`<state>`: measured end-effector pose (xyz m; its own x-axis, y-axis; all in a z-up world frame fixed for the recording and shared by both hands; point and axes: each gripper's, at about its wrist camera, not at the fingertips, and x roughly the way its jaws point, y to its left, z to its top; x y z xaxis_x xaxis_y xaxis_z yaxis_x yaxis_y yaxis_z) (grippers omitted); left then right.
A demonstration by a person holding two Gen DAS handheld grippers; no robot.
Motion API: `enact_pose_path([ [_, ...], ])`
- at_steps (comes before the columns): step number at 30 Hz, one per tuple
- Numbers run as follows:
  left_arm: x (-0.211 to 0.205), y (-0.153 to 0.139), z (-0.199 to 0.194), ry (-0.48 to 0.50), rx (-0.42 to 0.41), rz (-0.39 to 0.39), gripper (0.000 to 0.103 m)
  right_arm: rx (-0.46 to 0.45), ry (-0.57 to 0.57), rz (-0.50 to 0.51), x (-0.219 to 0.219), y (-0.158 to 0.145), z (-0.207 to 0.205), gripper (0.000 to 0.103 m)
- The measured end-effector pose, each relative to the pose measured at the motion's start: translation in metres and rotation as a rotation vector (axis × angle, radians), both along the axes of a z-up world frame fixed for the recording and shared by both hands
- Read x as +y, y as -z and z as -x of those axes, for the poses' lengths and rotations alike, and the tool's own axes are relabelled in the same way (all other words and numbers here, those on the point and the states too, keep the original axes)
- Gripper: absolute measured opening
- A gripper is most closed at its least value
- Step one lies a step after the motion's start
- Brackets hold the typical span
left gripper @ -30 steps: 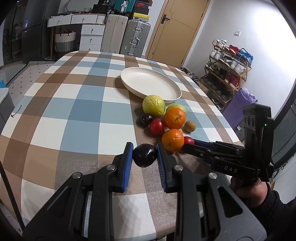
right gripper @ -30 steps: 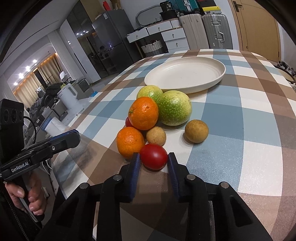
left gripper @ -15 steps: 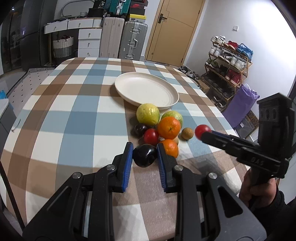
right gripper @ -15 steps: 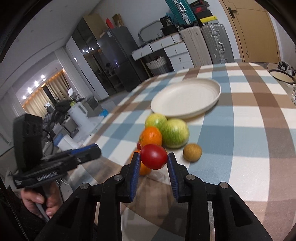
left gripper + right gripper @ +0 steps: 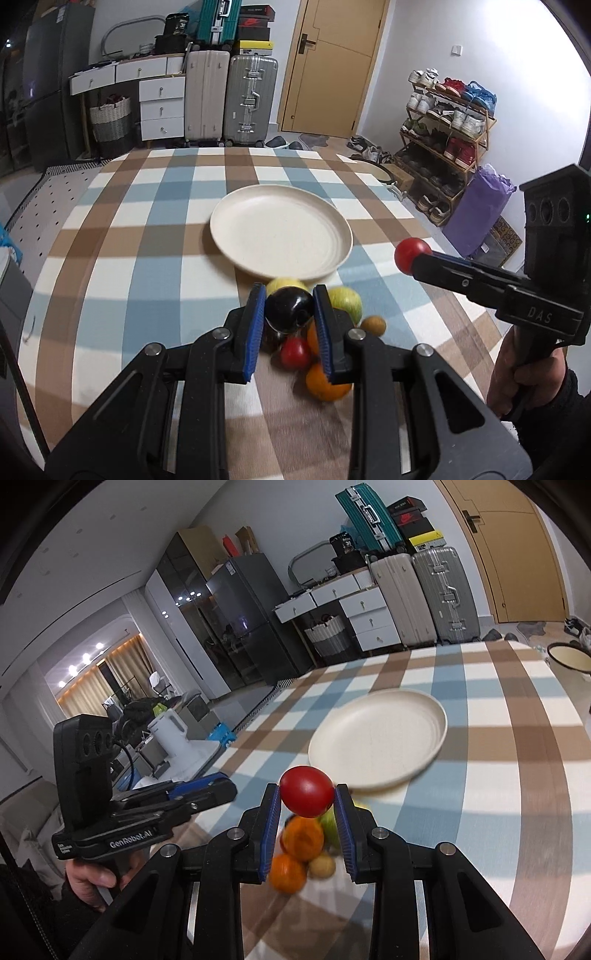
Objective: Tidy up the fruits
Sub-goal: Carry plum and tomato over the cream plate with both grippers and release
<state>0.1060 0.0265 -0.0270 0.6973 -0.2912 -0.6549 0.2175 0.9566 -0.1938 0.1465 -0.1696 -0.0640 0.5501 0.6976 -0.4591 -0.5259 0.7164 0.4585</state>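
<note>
My left gripper point(image 5: 289, 306) is shut on a dark plum point(image 5: 289, 307), held above the fruit pile. My right gripper point(image 5: 306, 796) is shut on a red tomato point(image 5: 306, 796), lifted over the pile; the same tomato point(image 5: 411, 254) shows at the right gripper's tip in the left wrist view. An empty cream plate point(image 5: 280, 234) point(image 5: 380, 738) lies on the checked tablecloth point(image 5: 122, 266) just beyond both grippers. Below them sit oranges point(image 5: 325, 382) point(image 5: 303, 837), a green fruit point(image 5: 347, 304), a yellow-green fruit point(image 5: 284, 285), a small red fruit point(image 5: 294, 352) and a brown kiwi point(image 5: 373, 325).
A cream enamel mug point(image 5: 569, 661) stands past the table's far right edge. Suitcases point(image 5: 232, 99), drawers point(image 5: 159, 99) and a shoe rack point(image 5: 447, 147) line the room beyond the table. A person's hand point(image 5: 517, 365) holds the right gripper's handle.
Both grippers have risen off the table with their fruits and moved toward the plate. The fruit pile now lies below and behind the fingertips.
</note>
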Motion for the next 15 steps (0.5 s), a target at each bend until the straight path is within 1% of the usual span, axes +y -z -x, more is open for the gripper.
enact_pose_path([
  [8, -0.003, -0.01, -0.056, 0.014, 0.017, 0.008, 0.023, -0.006, -0.015, 0.001, 0.005, -0.016, -0.045, 0.03],
  [15, -0.005, -0.009, -0.114, 0.03, 0.031, -0.005, 0.023, 0.009, -0.033, 0.019, 0.015, -0.009, -0.09, 0.03],
])
